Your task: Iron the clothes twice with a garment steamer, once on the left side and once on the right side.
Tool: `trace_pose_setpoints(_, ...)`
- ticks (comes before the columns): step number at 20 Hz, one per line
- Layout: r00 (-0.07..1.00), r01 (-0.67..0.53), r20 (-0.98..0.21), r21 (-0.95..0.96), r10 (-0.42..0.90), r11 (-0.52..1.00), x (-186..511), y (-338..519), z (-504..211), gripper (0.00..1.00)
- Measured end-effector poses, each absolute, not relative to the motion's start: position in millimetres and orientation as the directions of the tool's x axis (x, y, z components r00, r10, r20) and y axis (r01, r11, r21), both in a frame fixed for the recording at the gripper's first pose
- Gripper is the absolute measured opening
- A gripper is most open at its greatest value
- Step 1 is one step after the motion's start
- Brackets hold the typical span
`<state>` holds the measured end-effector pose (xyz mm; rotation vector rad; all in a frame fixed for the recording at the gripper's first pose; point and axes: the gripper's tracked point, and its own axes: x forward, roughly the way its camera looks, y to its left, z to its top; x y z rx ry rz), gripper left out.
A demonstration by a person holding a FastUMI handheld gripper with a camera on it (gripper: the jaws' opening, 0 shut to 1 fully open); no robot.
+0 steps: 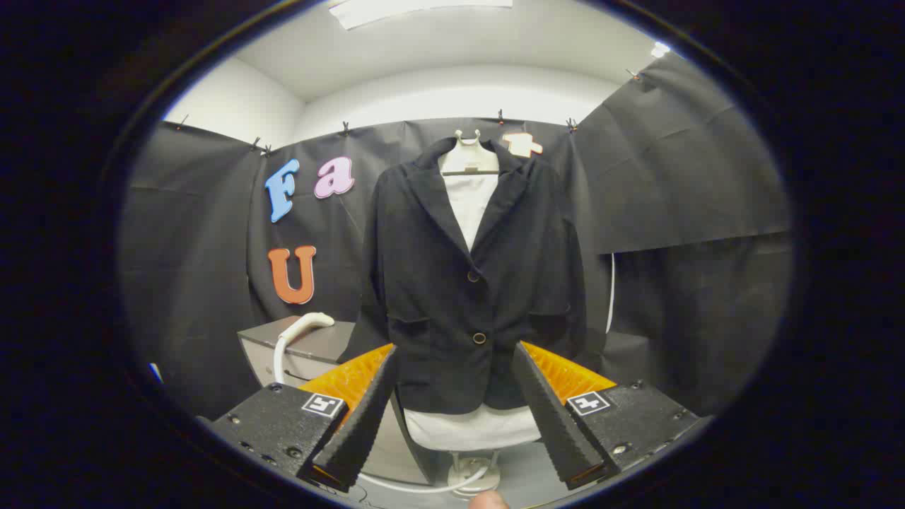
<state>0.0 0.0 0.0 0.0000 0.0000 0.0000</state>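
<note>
no readable text, label or number anywhere

Jacket (466,283): matt dark woven cloth, slightly napped; two glossy buttons (479,338).
Mannequin (472,205): smooth white cloth cover under the jacket; base (474,479) glossy white plastic.
Steamer hose (295,334), near left: smooth white plastic.
Cabinet (311,350): matt top.
Gripper (456,417), fingers spread apart, nothing between them: ribbed, matt pads (368,417).

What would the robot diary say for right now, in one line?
phase: before steaming | gripper: open, holding nothing | jacket: buttoned, hanging beyond the fingers | steamer handle: left of jacket, untouched
</note>
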Motion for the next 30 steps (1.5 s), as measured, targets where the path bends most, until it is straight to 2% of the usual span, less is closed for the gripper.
trace_pose_setpoints(11, 0.995, 0.026, 0.099, -0.056, -0.021, 0.998, -23, -40, -18, 1.00)
trace_pose_setpoints(19, 0.998, -0.020, 0.053, -0.026, 0.022, 0.999, -12, -14, -24, 1.00)
trace_pose_setpoints(25, 0.995, -0.097, 0.033, -0.008, 0.097, 0.995, 10, 61, -23, 1.00)
trace_pose_setpoints(30, 0.979, -0.201, 0.036, -0.011, 0.201, 0.980, 27, 155, -16, 1.00)
